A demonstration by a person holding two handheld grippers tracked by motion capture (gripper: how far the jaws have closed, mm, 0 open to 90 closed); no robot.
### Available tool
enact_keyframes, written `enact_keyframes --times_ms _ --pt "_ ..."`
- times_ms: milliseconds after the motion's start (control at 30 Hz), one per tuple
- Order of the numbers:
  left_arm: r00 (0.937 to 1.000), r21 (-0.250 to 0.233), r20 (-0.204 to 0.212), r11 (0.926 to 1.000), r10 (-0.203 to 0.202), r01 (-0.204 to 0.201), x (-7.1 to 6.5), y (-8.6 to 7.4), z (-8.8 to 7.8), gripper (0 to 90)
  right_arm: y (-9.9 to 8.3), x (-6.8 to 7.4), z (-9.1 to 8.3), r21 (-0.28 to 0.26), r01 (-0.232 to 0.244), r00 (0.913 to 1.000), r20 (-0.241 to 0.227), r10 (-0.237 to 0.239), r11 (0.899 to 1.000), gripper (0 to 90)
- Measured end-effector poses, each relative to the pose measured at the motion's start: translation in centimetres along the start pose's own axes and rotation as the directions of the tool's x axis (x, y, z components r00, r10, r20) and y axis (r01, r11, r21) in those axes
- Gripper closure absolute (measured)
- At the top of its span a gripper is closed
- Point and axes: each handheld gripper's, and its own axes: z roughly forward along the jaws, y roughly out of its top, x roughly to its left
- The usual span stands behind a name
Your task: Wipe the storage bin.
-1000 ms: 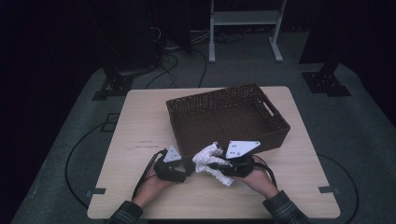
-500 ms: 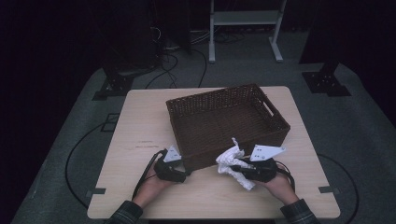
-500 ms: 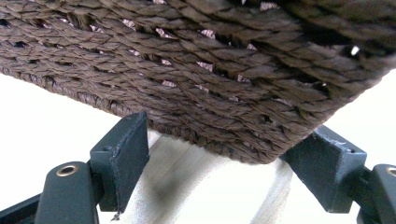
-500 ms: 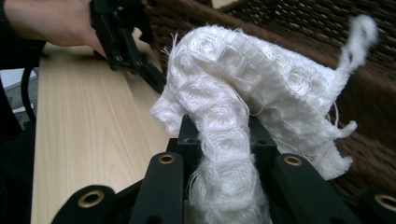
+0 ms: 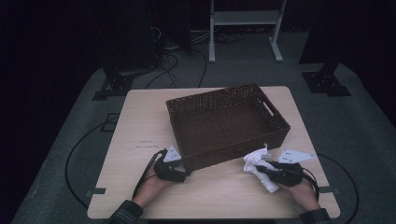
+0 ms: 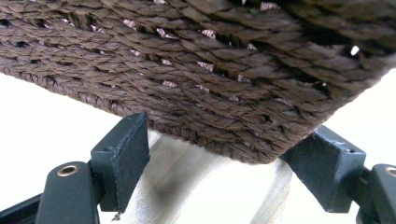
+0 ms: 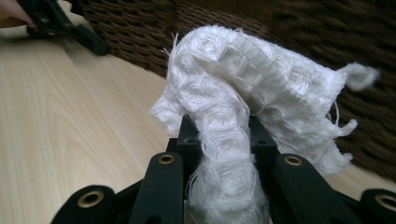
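A brown wicker basket stands on the wooden table. My left gripper sits at the basket's near left corner. In the left gripper view that corner lies between the wide-set jaws of the left gripper, and both jaws touch it. My right gripper is in front of the basket's near right corner, shut on a crumpled white cloth. The right gripper view has the cloth bunched up between the tips of the right gripper and spilling over them, just above the tabletop.
The basket's inside looks empty. Bare tabletop lies to the left of the basket and along the front edge between the hands. The left gripper appears far off in the right gripper view, against the basket wall. Cables and stands sit on the floor behind.
My right gripper has carried the white cloth rightward along the front of the basket, away from the left gripper, and a little lower. The left gripper has stayed at the corner.
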Motion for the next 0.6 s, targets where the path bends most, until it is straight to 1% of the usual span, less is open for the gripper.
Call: enact_keyframes --times_ms 100,200,233,267,333,367,400,467,533,600 --pt "1.0 0.011 0.004 0.9999 0.006 -0.006 0.0 0.0 -0.3 23.0 -1.1 -0.5 -0.5 0.011 -0.032 0.9993 0.022 0.032 0.999 71.8" --pt "0.9999 -0.002 0.002 0.9999 0.015 -0.015 0.1 0.0 -1.0 23.1 -1.5 -0.8 -0.7 0.015 -0.041 0.9987 0.03 0.041 0.999 71.7" --pt "0.9998 -0.004 0.005 0.9999 0.017 -0.017 0.2 0.0 -1.3 23.4 -1.5 -0.8 -0.7 0.014 -0.043 0.9985 0.035 0.042 0.999 71.6" --pt "0.9998 -0.012 0.018 0.9999 0.01 -0.01 0.3 -0.1 -1.6 24.9 -1.5 -0.8 -0.8 0.013 -0.044 0.9984 0.037 0.044 0.999 71.5" --pt "0.9989 -0.018 0.047 0.9998 0.006 -0.006 0.6 -0.3 -2.5 29.9 -1.5 -0.8 -0.8 0.011 -0.047 0.998 0.043 0.047 0.999 71.4" --pt "0.9985 -0.029 0.055 0.9996 -0.001 0.003 0.8 -0.3 -2.9 31.2 -1.5 -0.9 -0.9 0.015 -0.049 0.9977 0.048 0.048 0.999 71.4" --pt "0.997 -0.046 0.077 0.9988 -0.013 0.017 1.1 -0.4 -3.5 33.6 -1.5 -0.9 -0.9 0.016 -0.047 0.9977 0.05 0.046 0.999 71.4" --pt "0.9947 -0.071 0.101 0.9972 -0.018 0.025 1.4 -0.5 -4.4 42.9 -1.6 -0.9 -0.9 0.02 -0.052 0.9973 0.053 0.051 0.998 71.4" --pt "0.9935 -0.099 0.112 0.9947 -0.016 0.027 1.7 -0.5 -5.6 49.2 -1.7 -0.9 -1.0 0.02 -0.055 0.997 0.056 0.054 0.998 71.2" --pt "0.9923 -0.118 0.121 0.9923 -0.026 0.04 1.9 -0.4 -6.5 58.8 -1.8 -0.9 -1.1 0.025 -0.054 0.997 0.057 0.053 0.998 71.2"
